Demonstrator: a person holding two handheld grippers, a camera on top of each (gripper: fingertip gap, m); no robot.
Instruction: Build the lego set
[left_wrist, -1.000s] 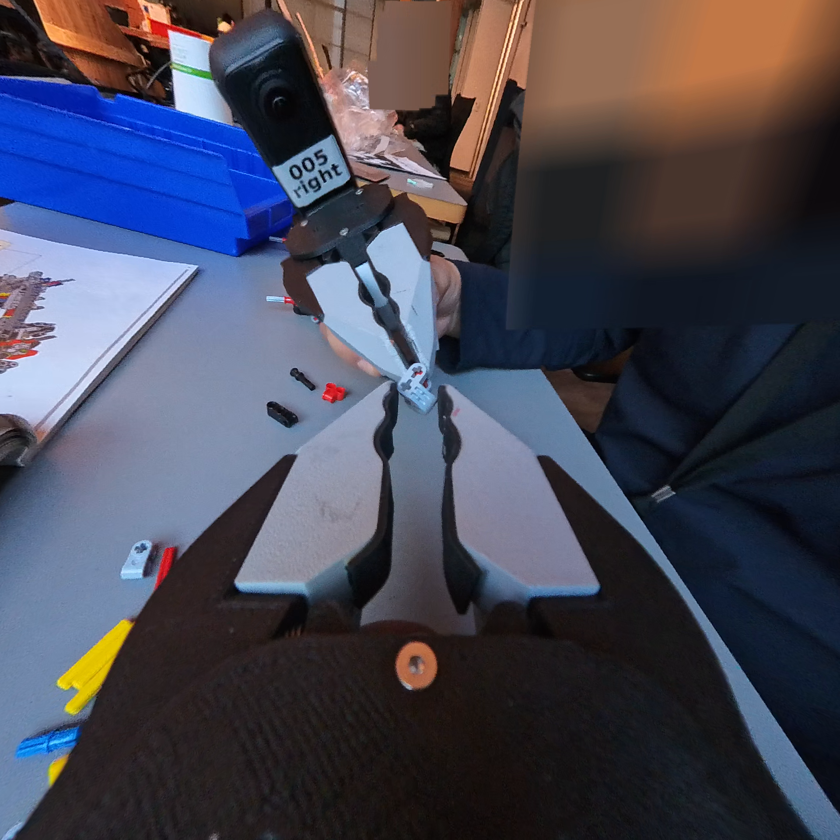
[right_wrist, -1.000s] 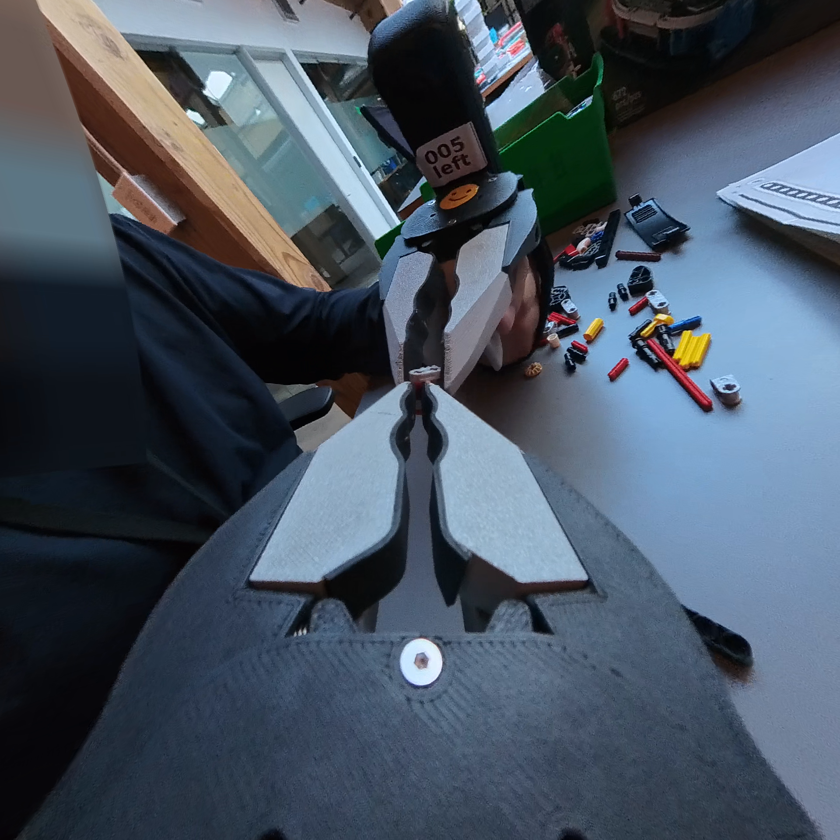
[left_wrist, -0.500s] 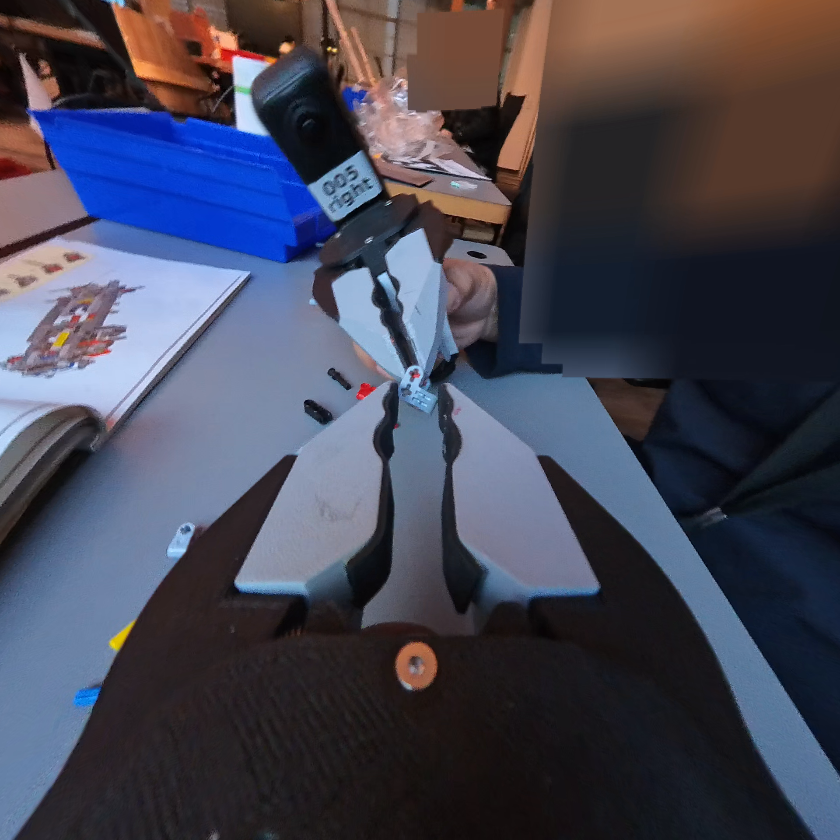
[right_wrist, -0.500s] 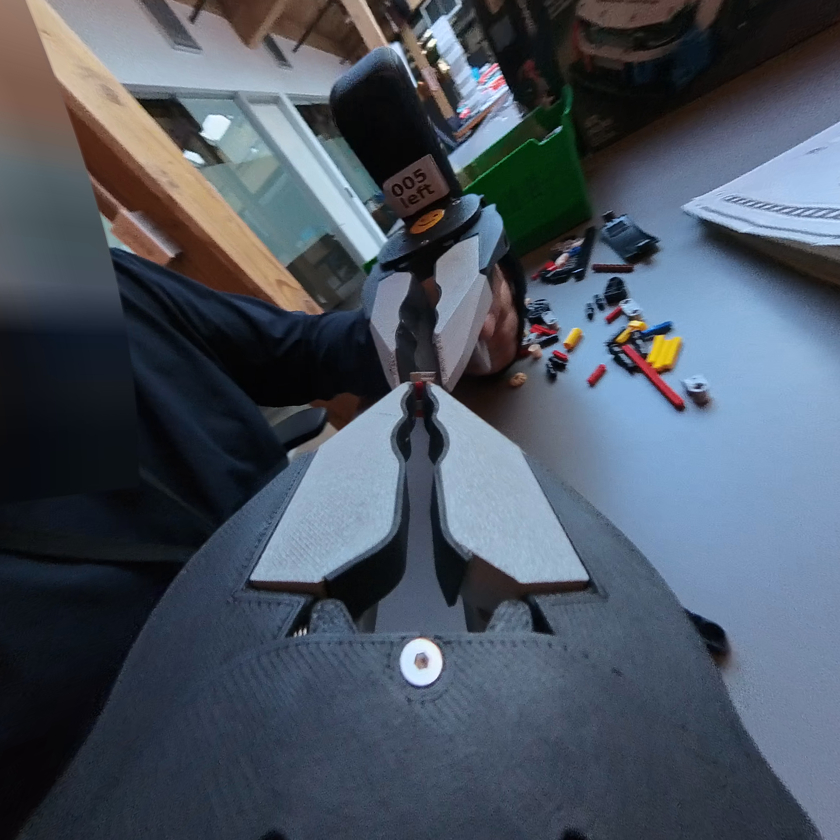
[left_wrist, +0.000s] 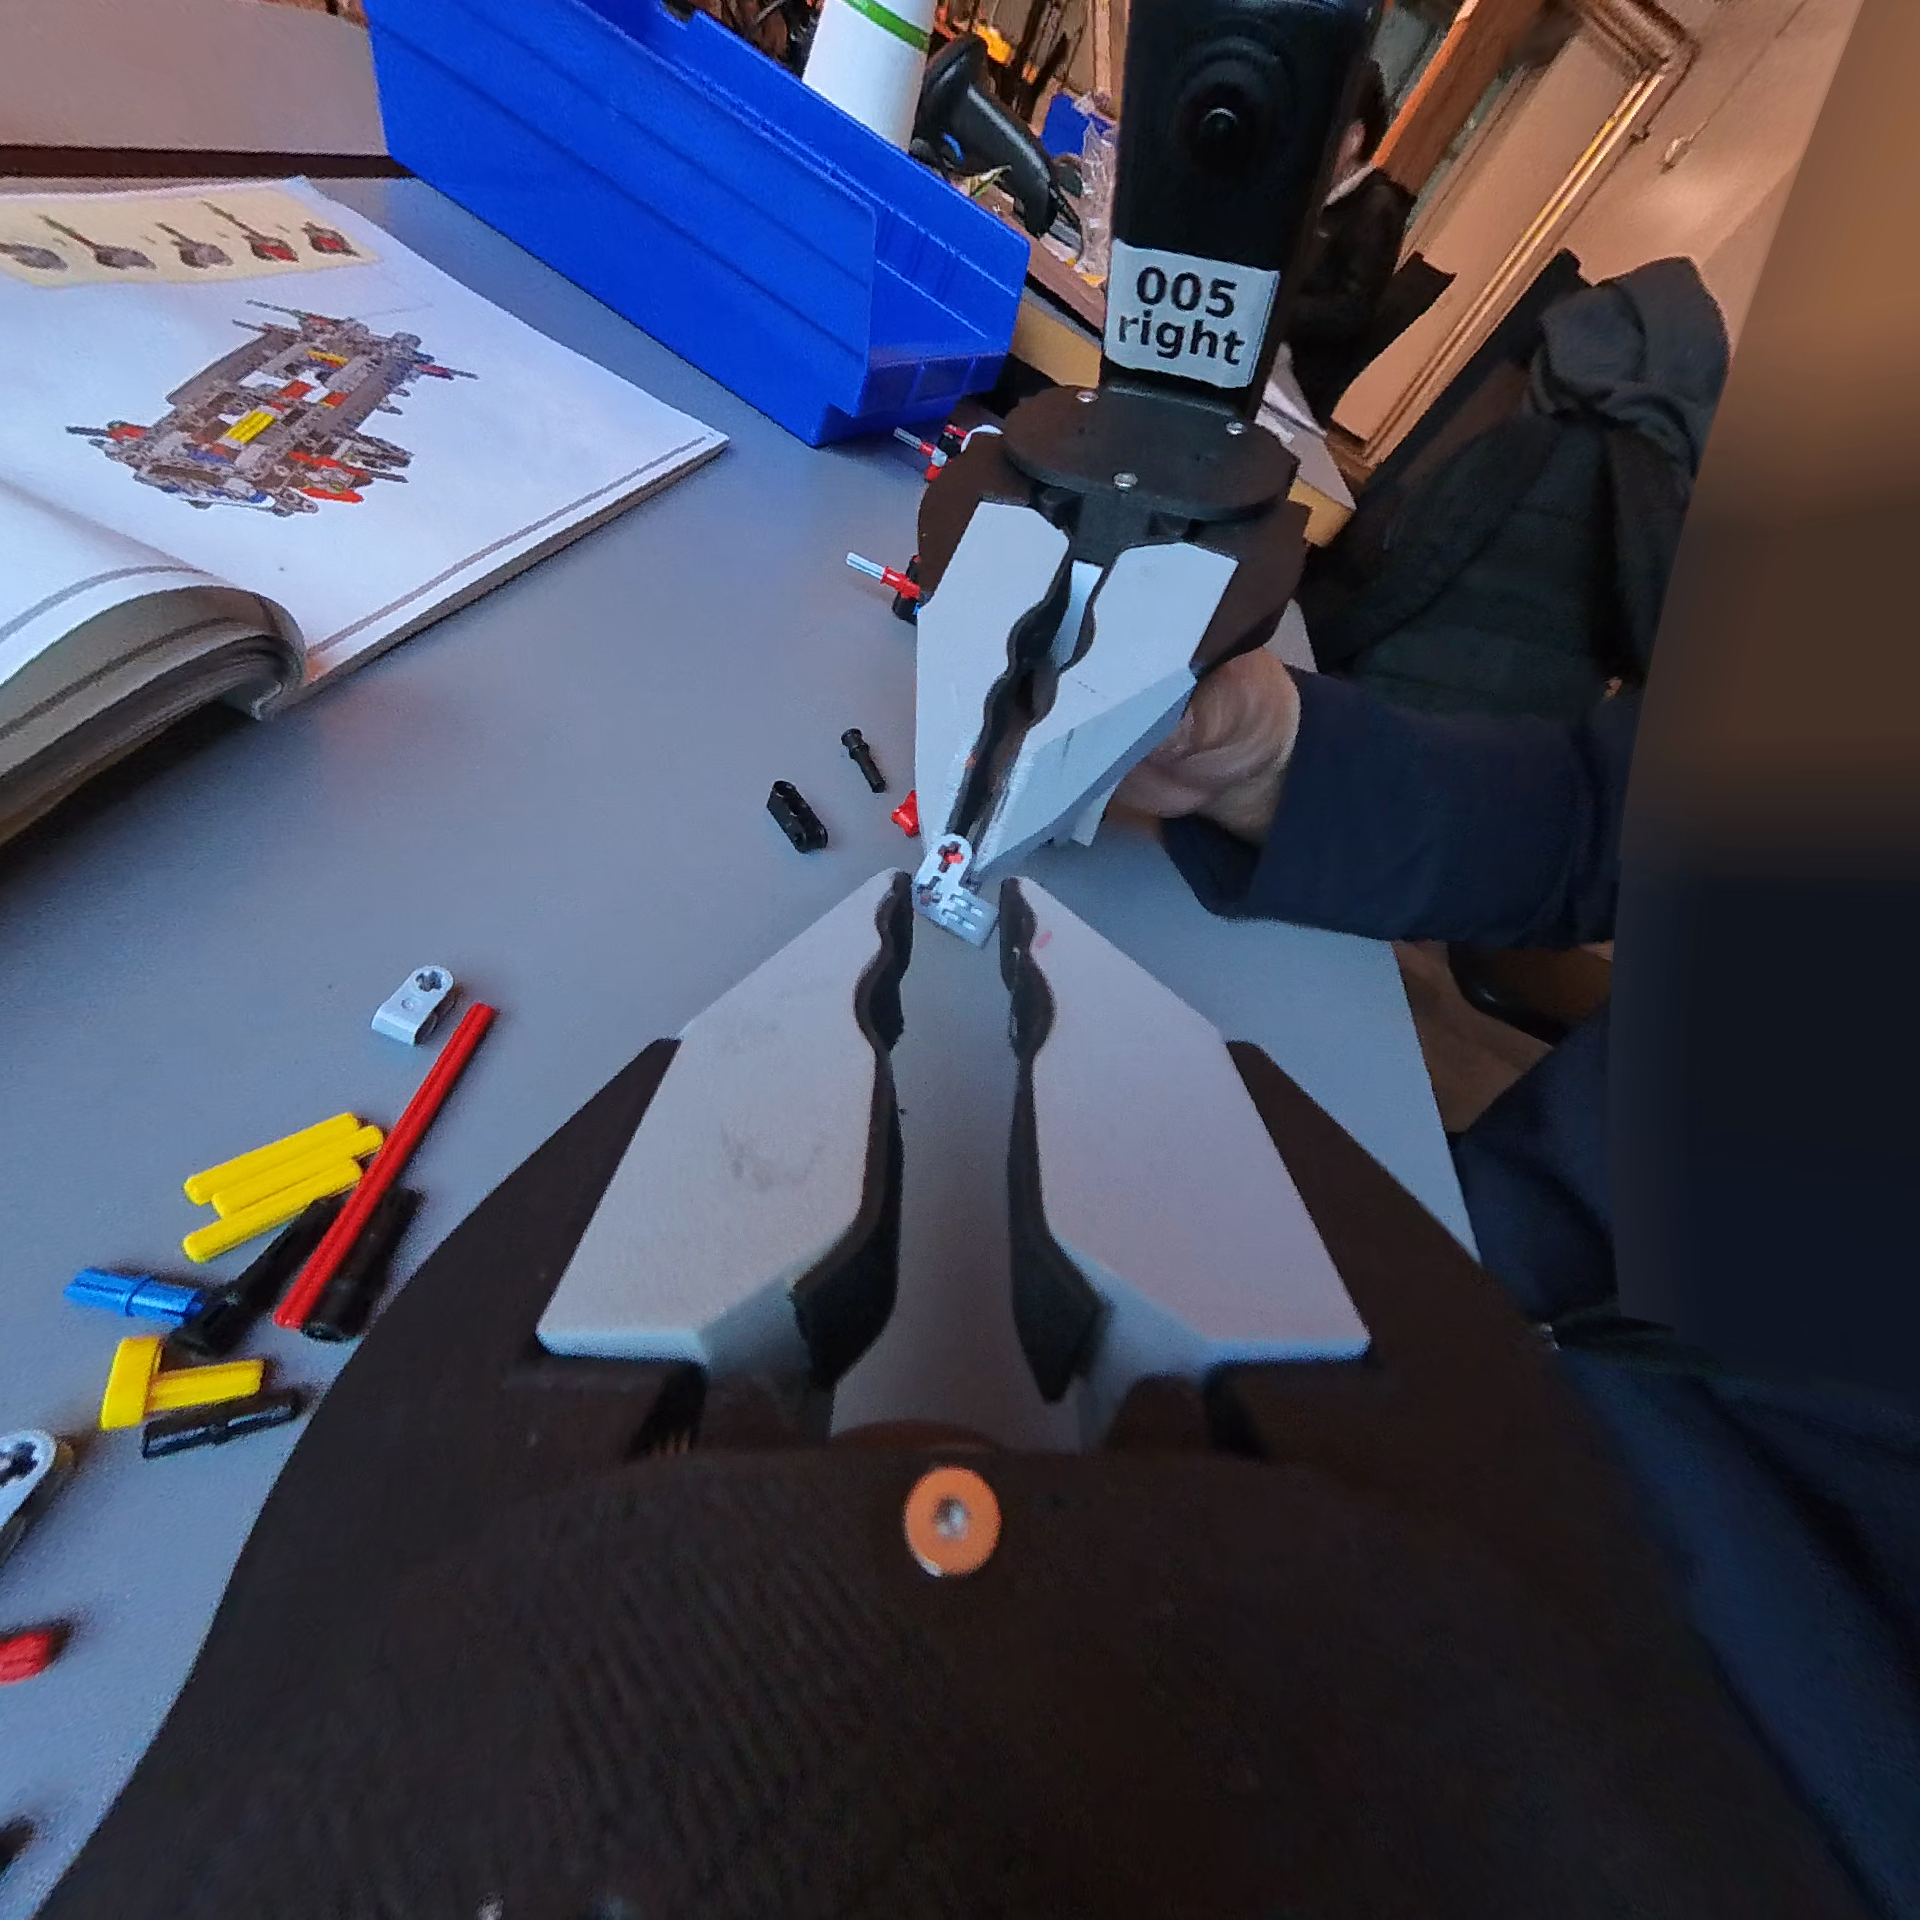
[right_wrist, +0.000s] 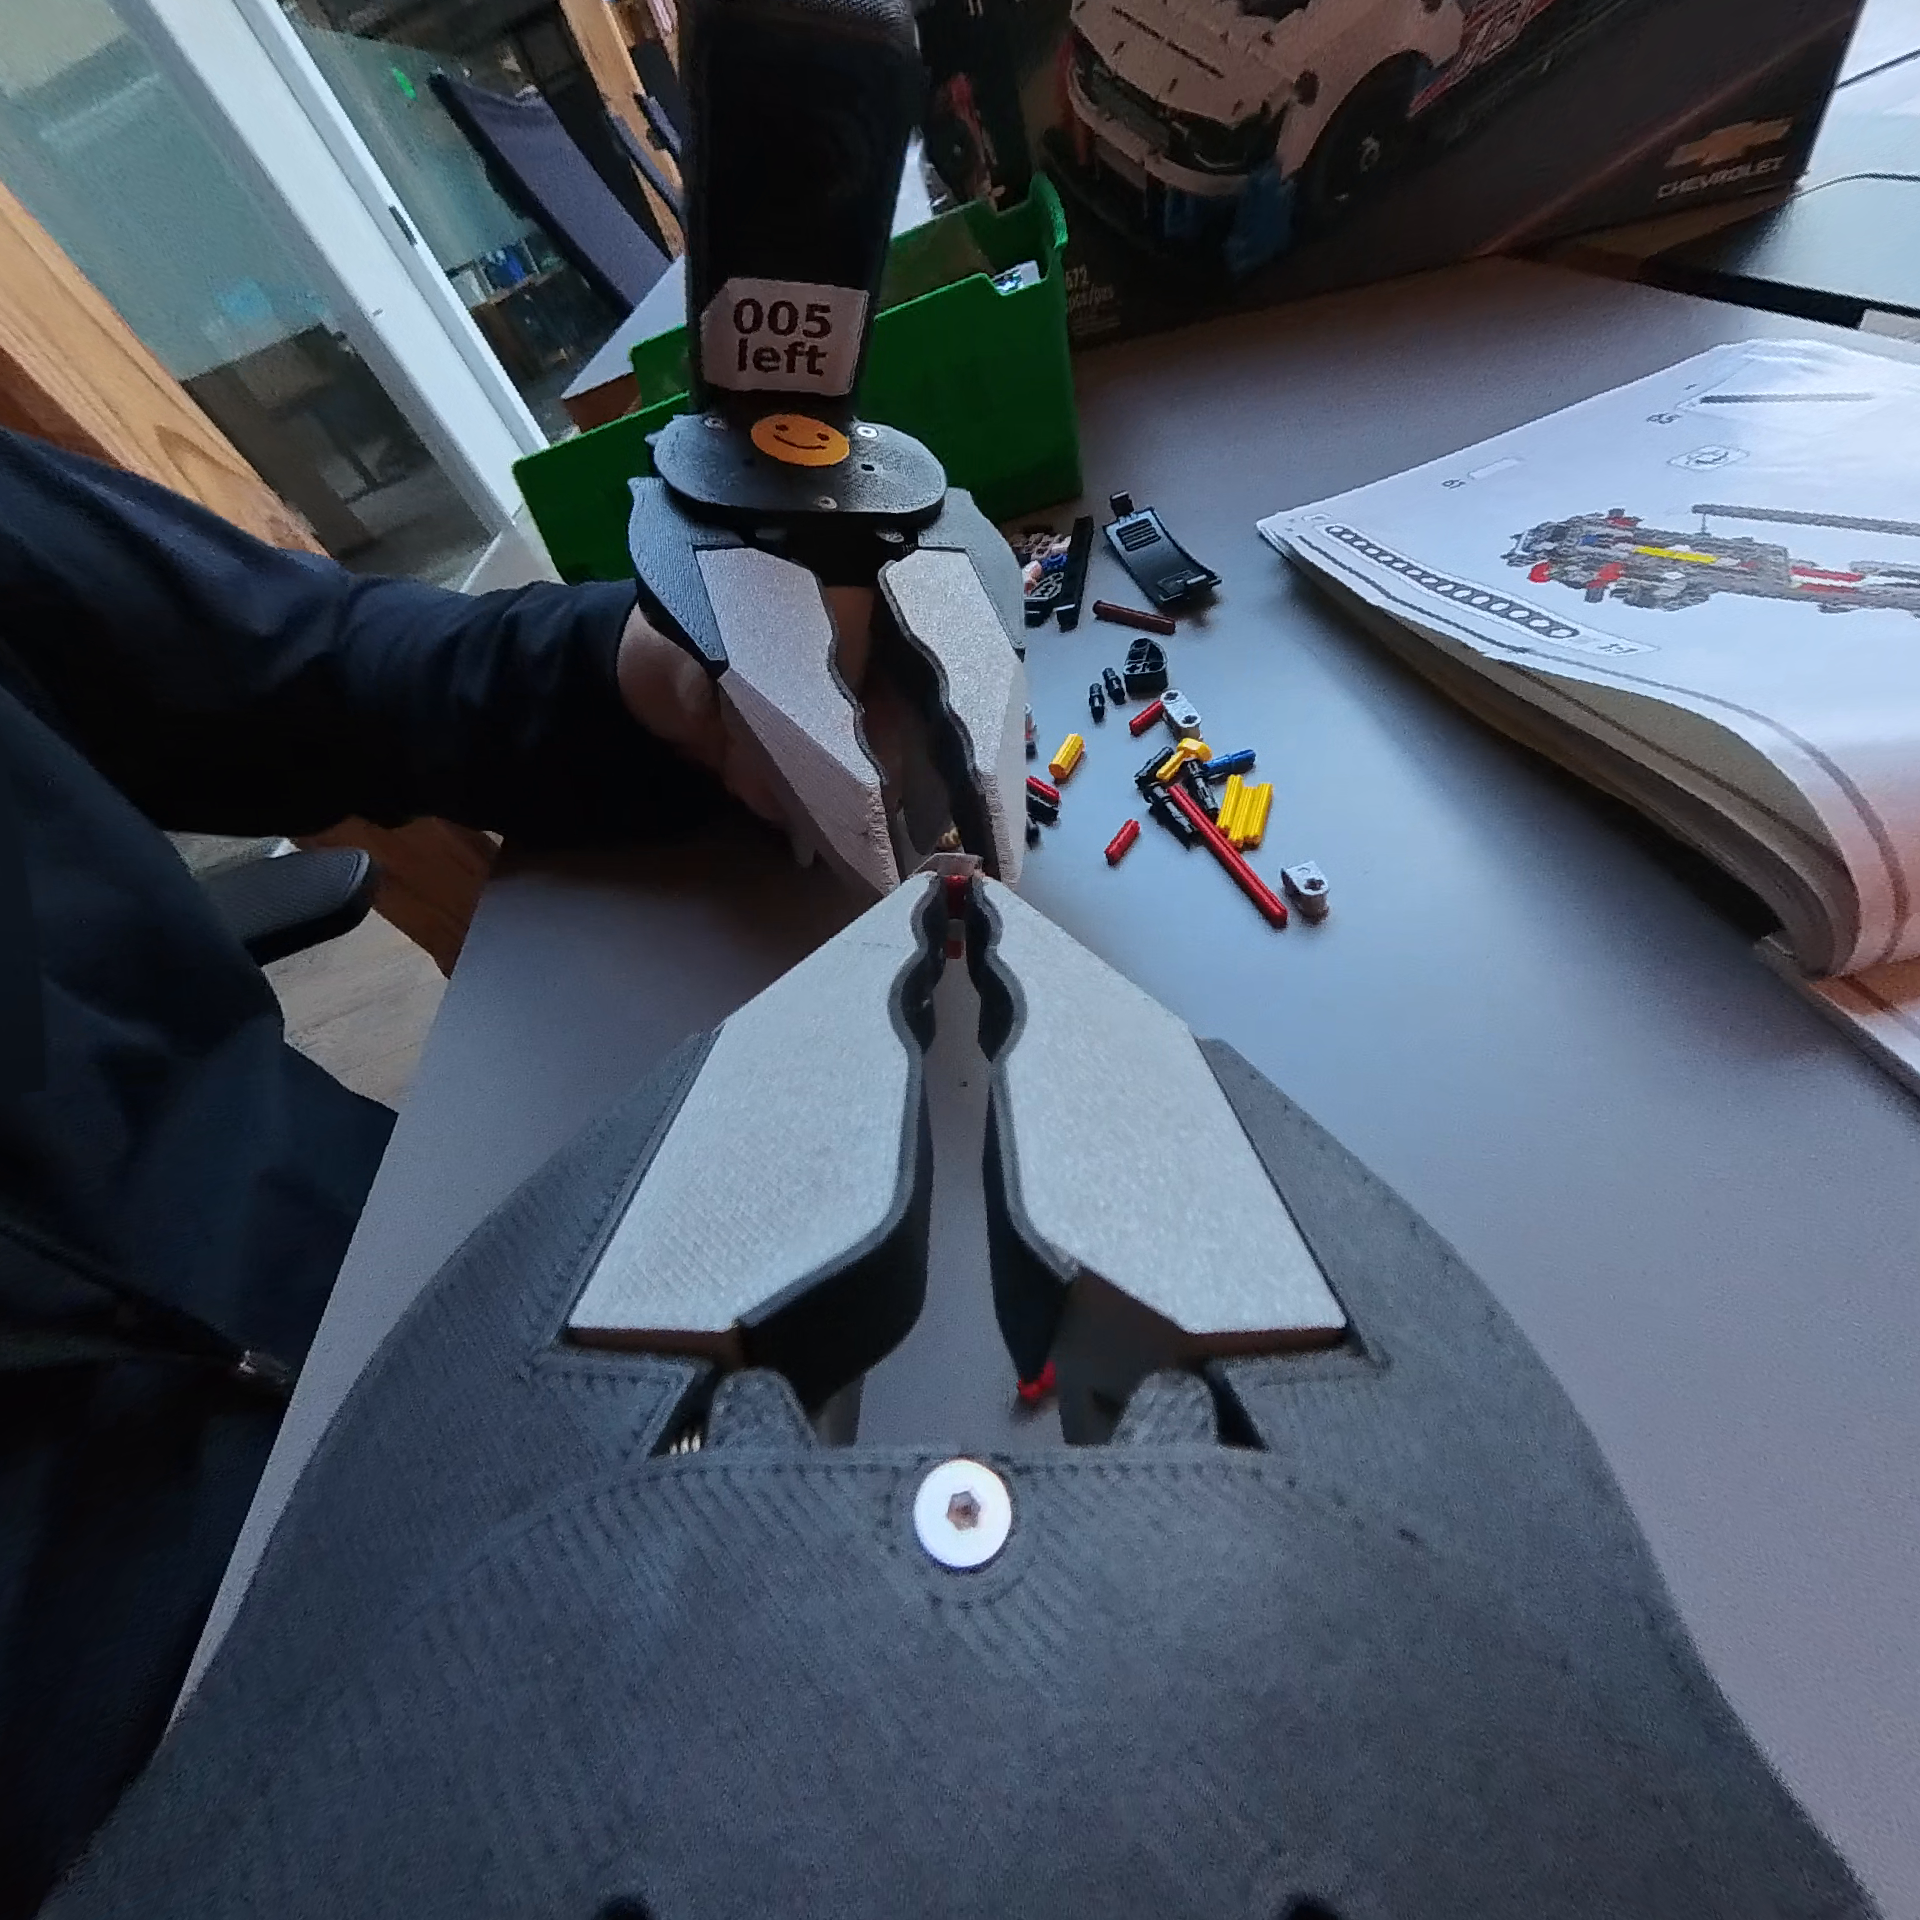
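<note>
My left gripper (left_wrist: 951, 902) has its fingers a narrow way apart, and a small light-grey connector piece (left_wrist: 954, 896) sits between the tips. It touches the left fingertip; whether the right one presses it I cannot tell. My right gripper (right_wrist: 958, 902) comes in from straight ahead, tip to tip with the left, its fingers closed on a thin red axle (right_wrist: 953, 914) whose end sits in the cross hole at the top of the grey piece. Both hover just above the grey bench (left_wrist: 540, 748), near its edge.

Just beyond the left fingertip lie a black connector (left_wrist: 797, 817) and a black pin (left_wrist: 863, 758). Further off to the left of that gripper are a loose grey connector (left_wrist: 414, 1004), a long red axle (left_wrist: 387, 1164), yellow pieces (left_wrist: 278, 1184) and a blue pin (left_wrist: 133, 1295). Ahead and left lie an open instruction booklet (left_wrist: 312, 416) and a blue bin (left_wrist: 707, 208). In the right wrist view, a green bin (right_wrist: 977, 374) stands behind the left gripper.
</note>
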